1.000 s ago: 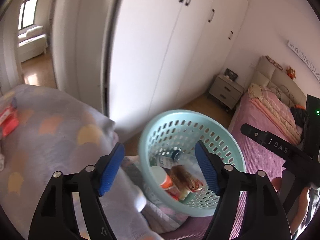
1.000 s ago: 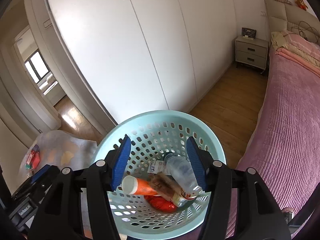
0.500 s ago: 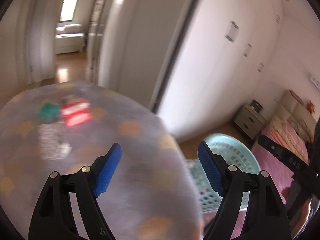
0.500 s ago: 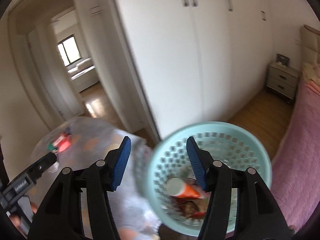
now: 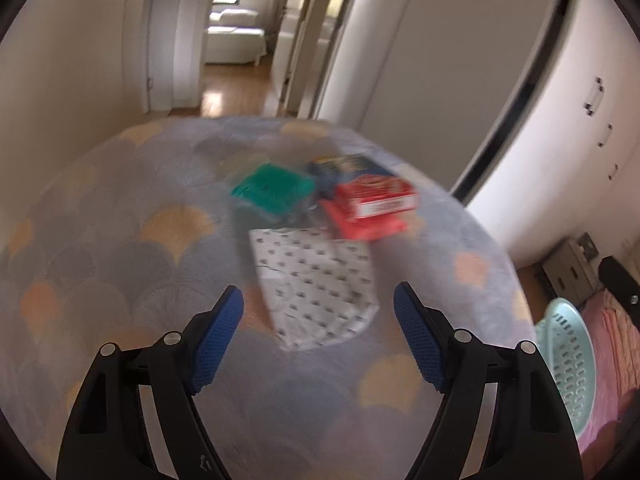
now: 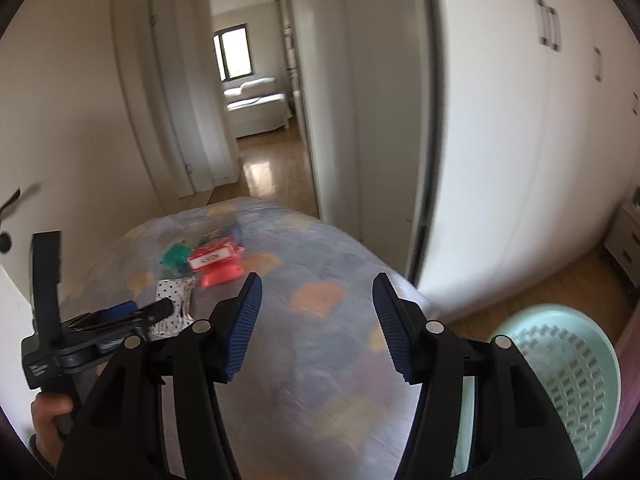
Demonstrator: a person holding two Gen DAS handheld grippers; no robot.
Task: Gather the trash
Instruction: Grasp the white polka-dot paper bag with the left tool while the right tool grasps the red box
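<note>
The left gripper (image 5: 318,330), jaws spread and empty, hovers over the patterned bedcover (image 5: 120,272). The dotted white wrapper (image 5: 316,280) lies just ahead at twelve o'clock. Best to descend straight and pinch its near edge. The right gripper (image 6: 316,320) is likewise spread; the basket (image 6: 568,376) sits at four o'clock.

A rounded surface (image 5: 120,264) under a grey cloth patterned with orange and yellow fan shapes fills the lower half of both views. Beside it rises a tall white wardrobe (image 6: 520,140) with dark bar handles (image 6: 547,22) (blurred in both views). Past an open doorway, a hallway of glossy wooden floor (image 6: 264,172) leads to a bright room holding a white sofa (image 5: 234,38) below a window (image 6: 234,52). A grey bedside cabinet (image 5: 572,268) stands at the far right, next to a pink bedspread (image 5: 616,344).
</note>
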